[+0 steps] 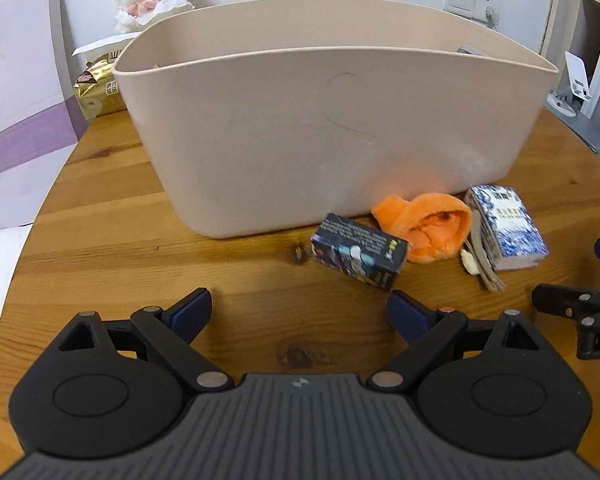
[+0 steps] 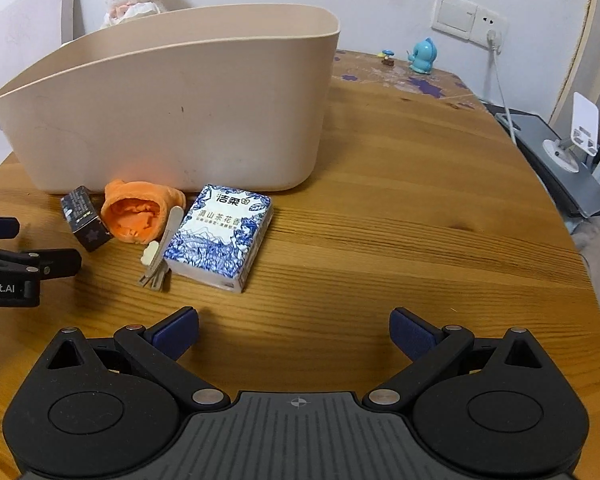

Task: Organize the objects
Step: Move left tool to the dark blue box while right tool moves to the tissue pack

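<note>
Four small things lie beside the beige bin (image 1: 340,128) on the table (image 2: 400,220); left tool (image 1: 300,312) and right tool (image 2: 294,330) both gape wide, empty.

The blue-and-white tissue pack (image 2: 220,236) bears the brand "洁柔" at its top, with "满山茶花香" printed beneath; a smaller line below is illegible. The left gripper (image 2: 4,256), seen from the right wrist view, carries the white marking "Robot.AI". Print on the dark small box (image 1: 358,256) and the gold packet (image 1: 96,88) is unreadable.
</note>
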Demonstrator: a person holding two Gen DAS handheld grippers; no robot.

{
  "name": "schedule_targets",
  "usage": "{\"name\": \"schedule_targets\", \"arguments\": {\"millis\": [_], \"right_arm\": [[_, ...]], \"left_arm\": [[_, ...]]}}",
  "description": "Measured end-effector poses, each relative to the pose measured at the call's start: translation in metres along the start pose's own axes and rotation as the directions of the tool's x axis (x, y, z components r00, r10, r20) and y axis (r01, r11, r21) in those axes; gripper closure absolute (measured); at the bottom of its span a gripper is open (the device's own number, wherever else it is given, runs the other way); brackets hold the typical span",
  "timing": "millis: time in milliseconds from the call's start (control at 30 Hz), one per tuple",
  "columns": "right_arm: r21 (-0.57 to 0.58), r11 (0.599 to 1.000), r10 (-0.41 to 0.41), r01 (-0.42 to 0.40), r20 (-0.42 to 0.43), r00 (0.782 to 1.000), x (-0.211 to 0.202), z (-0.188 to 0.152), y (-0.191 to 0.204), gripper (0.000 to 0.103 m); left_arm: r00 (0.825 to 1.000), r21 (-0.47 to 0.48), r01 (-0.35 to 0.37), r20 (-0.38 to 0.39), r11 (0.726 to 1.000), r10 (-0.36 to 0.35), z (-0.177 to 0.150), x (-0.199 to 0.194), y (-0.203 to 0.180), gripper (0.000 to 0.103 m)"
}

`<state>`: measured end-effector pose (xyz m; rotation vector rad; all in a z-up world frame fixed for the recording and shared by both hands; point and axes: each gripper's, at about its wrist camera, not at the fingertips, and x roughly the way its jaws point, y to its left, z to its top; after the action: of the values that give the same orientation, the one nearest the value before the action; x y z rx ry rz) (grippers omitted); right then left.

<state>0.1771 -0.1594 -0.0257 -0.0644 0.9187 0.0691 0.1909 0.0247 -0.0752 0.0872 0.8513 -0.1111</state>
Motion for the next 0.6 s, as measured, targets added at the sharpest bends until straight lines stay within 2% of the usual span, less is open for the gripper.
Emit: {"name": "schedule_targets", "arguments": {"millis": [300,600], "right_arm": [[-0.006,0.999,0.04,-0.04,0.033,0.999,0.013,0.01,0.009,0.0],[-0.016,0.999,0.047,-0.046,0.067,0.997,0.022,0.019,0.016,0.0]], "left_arm": [[0.998,0.014,0.046,0.031,0.999,-0.046,0.009,0.014,-0.003,0.006],[0.998,-0.001,0.031,0.06,1.0,-0.031,0.011,0.021,-0.008,0.006]]}}
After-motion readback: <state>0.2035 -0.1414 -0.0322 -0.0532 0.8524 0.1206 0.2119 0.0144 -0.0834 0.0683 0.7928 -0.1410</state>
